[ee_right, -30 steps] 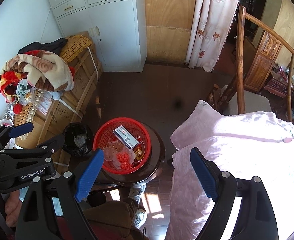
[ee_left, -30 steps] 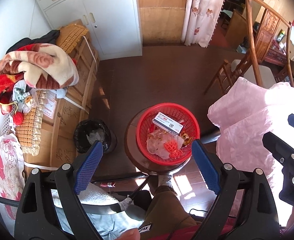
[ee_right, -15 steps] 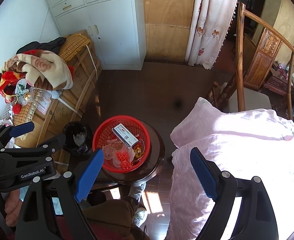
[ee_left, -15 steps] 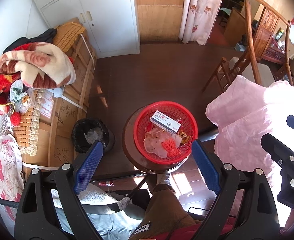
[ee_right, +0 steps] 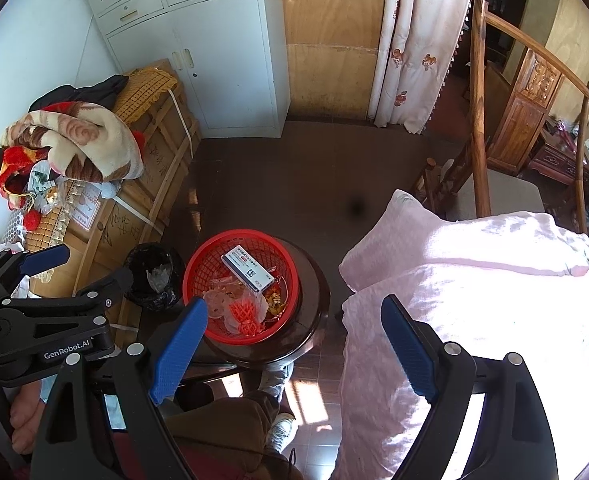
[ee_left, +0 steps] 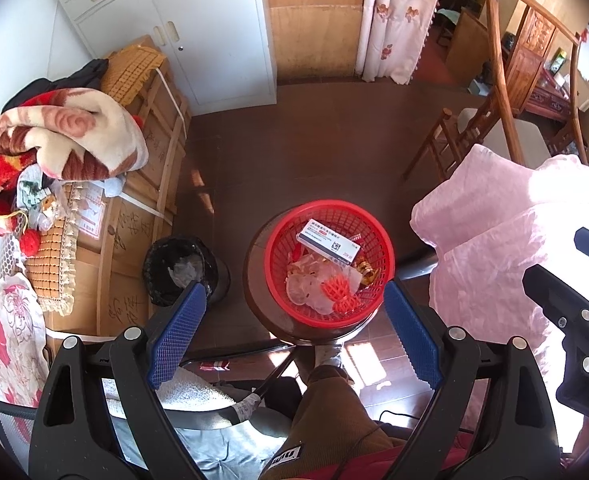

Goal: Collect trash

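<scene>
**Handling the basket of trash: grip points and material notes**

Viewing from the left wrist: the left tool stands wide, nothing between its blue pads, and hangs above the red basket. The basket sits on a small round dark tabletop. It holds a white carton, clear plastic wrappers and an orange foam net. A black bin stands on the floor just beside the tabletop, already lined and holding some clear plastic. Judged from appearance, all contents are light. The carton is stiff and flat-sided; take it across its narrow faces. The wrappers are thin, limp and probably slippery; pinch a bunched fold, not a flat sheet. The net is soft and compressible.

Viewing from the right wrist: the right tool is also spread wide and empty, offset toward the pink bedding. The left tool's body appears at the left edge. The red basket is open mesh plastic, likely light but flexible; its rim offers the firmest hold if the whole basket is to be tipped into the black bin.
</scene>
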